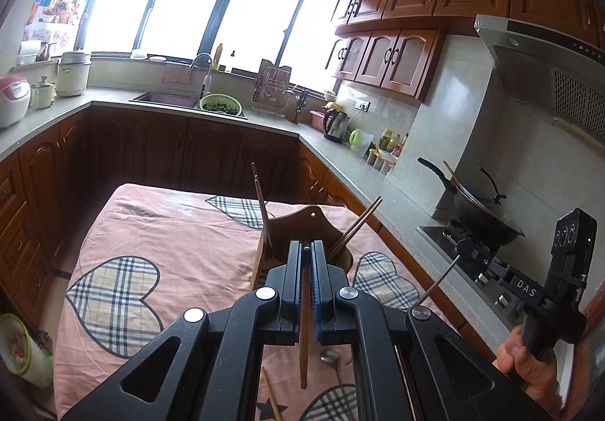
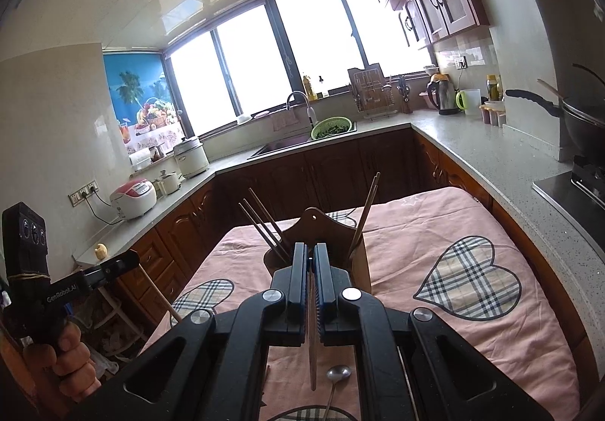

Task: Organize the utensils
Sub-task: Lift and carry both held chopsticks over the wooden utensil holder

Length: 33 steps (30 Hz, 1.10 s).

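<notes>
Table: a table draped in a pink cloth with plaid heart patches (image 1: 159, 232) (image 2: 472, 232) stands in the middle of the kitchen, between the counters.
Left gripper: the black two-finger left gripper (image 1: 307, 251) is held above the near part of the table, and its blue-padded jaws are pressed onto a brown wooden chopstick (image 1: 304, 338). The stick runs lengthwise between the fingers, its lower end hanging below them over the cloth. In the right wrist view this gripper's body shows at the left edge, gripped by the person's left hand (image 2: 72, 360).
Holder: a brown wooden utensil holder with a pointed back plate (image 1: 306, 222) (image 2: 321, 228) stands upright on the cloth, just ahead of both grippers' fingertips.
Chopsticks in holder: dark wooden chopsticks lean out of the left compartment (image 1: 261, 201) (image 2: 264, 228), and another pair leans out of the right compartment (image 1: 357, 224) (image 2: 366, 213).
Right gripper: the black right gripper (image 2: 311, 254) pinches a second, paler wooden chopstick (image 2: 312, 341) between its closed jaws, with the stick hanging down toward the cloth. In the left wrist view its body appears at the right edge, held by the person's right hand (image 1: 525, 360), and a thin stick (image 1: 438, 279) juts from its fingers.
Loose utensils: a silver metal spoon (image 1: 329, 357) (image 2: 337, 372) lies on the cloth beneath the grippers. Another wooden chopstick (image 1: 274, 398) lies near it, to its left.
Surroundings: a grey counter (image 2: 491, 152) carries a steel kettle (image 1: 336, 122) and a black wok (image 1: 480, 209) on the stove.
</notes>
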Tool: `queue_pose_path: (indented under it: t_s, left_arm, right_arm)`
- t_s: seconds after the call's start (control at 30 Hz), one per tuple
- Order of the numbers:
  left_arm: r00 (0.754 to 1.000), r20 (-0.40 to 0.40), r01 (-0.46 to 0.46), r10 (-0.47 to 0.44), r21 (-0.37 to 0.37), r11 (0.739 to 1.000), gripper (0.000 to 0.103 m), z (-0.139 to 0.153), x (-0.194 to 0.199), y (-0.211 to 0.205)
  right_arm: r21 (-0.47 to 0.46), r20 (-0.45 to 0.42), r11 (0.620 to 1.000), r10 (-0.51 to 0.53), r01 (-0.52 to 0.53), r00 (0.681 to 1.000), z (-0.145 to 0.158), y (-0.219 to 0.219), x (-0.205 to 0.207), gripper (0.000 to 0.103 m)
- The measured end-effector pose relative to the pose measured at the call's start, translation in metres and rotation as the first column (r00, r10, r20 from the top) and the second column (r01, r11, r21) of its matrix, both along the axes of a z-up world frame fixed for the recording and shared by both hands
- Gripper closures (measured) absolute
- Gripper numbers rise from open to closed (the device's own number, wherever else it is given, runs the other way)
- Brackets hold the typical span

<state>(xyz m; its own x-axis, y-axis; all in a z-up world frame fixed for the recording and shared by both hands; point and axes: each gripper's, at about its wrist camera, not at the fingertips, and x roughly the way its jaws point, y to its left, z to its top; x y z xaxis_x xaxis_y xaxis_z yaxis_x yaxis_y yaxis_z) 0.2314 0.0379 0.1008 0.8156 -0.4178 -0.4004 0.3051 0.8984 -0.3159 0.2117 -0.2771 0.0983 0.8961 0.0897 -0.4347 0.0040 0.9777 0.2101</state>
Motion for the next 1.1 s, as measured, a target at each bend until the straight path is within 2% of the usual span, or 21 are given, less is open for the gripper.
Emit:
queue_pose_path:
  t_s: [0.83,1.1]
  left_arm:
    - [0.99,0.132,-0.048,0.047,0.004,0.999,0.1,0.033,0.087,-0.016]
    - [0.986,0.145,-0.081,0.078,0.011,0.997,0.1,0.025,0.133,-0.031]
  right_arm:
    - [-0.009,0.126,0.999,-0.039,0.04,0.991,0.05,-0.021,0.075,0.1]
    - [-0.012,0.125,0.999,-0.051,0.053,0.991,0.049,-0.03,0.111,0.1]
